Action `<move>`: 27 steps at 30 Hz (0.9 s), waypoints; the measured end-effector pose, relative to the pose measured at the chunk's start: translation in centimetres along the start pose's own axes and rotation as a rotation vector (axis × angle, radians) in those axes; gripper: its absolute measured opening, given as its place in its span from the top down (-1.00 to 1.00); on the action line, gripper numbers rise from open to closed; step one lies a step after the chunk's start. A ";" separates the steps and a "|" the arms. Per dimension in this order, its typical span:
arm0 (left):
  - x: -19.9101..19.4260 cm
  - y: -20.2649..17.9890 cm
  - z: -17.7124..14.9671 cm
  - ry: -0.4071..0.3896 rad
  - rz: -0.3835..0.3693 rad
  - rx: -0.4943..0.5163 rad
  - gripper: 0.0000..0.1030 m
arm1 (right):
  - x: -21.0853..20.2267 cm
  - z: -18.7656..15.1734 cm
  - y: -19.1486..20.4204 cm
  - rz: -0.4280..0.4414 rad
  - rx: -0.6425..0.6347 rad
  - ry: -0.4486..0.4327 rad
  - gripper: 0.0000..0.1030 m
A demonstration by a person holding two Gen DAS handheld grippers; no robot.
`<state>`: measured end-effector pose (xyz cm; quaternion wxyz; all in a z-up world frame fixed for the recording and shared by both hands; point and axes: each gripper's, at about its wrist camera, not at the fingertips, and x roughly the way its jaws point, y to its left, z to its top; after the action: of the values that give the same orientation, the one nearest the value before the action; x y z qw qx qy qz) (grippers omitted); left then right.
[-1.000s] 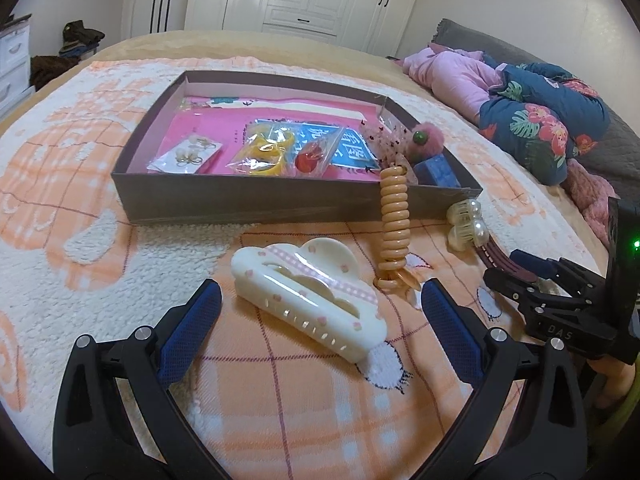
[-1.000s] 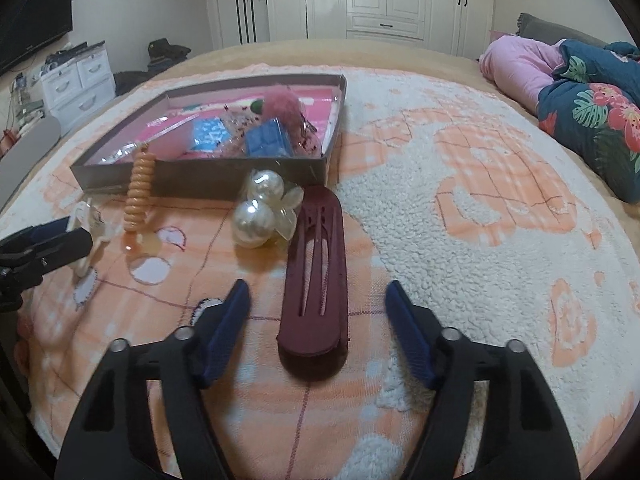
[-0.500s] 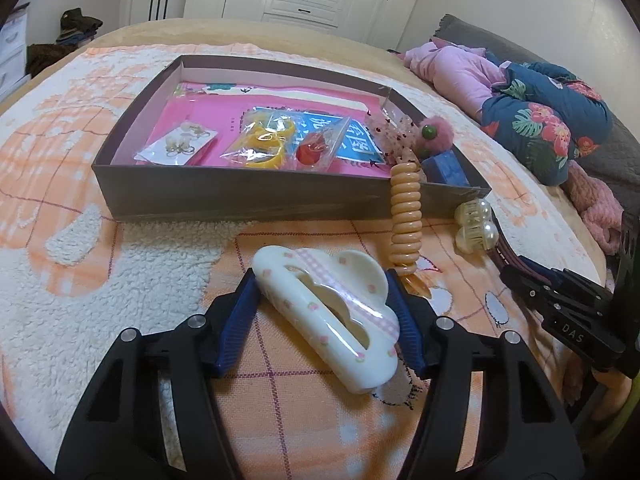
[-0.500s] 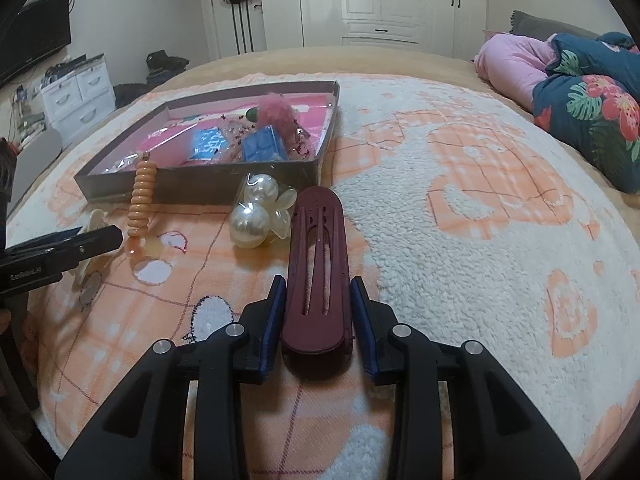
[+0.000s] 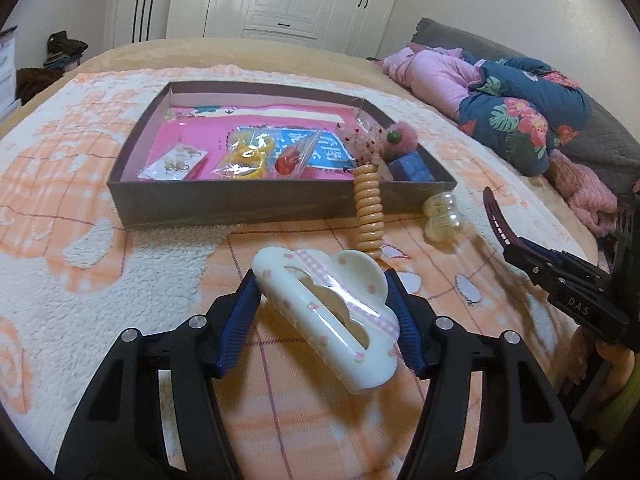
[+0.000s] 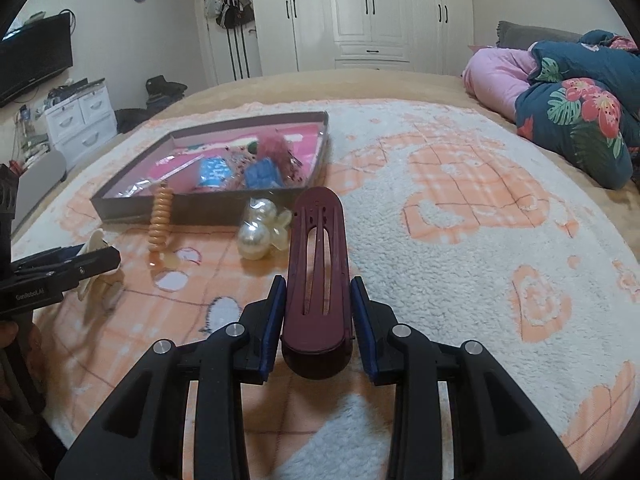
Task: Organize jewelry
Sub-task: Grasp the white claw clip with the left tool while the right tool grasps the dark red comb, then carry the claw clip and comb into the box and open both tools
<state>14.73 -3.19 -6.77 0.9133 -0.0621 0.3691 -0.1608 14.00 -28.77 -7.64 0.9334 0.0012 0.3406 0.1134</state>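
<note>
My left gripper is shut on a cream cloud-shaped claw clip with pink dots, held just above the blanket. My right gripper is shut on a long maroon hair clip, lifted off the blanket and tilted up. That maroon hair clip and the right gripper also show at the right of the left wrist view. A shallow grey box with a pink lining lies further back and holds several bagged trinkets. An orange spiral hair tie leans on its front wall. A pearl clip rests beside it.
A fluffy orange and white blanket covers the bed. Pink and floral bedding is piled at the far right. White wardrobes stand behind the bed, with a drawer unit and a television at the left.
Both grippers closed on their clips: the left on the cream claw clip, the right on the maroon clip. The right one then lifted its clip off the blanket.
</note>
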 end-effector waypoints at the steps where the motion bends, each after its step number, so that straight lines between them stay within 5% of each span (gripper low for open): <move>1: -0.3 0.0 0.0 -0.001 -0.001 -0.001 -0.03 | -0.2 0.1 0.3 0.008 -0.006 -0.005 0.39; 27: -4.0 4.9 2.8 -0.122 0.048 -0.108 -0.03 | 0.5 5.5 8.0 0.141 -0.132 -0.071 0.39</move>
<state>15.21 2.73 -3.28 0.9330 -0.1120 0.3222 -0.1148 16.17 -20.44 -3.05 0.9326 -0.0321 0.2983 0.2007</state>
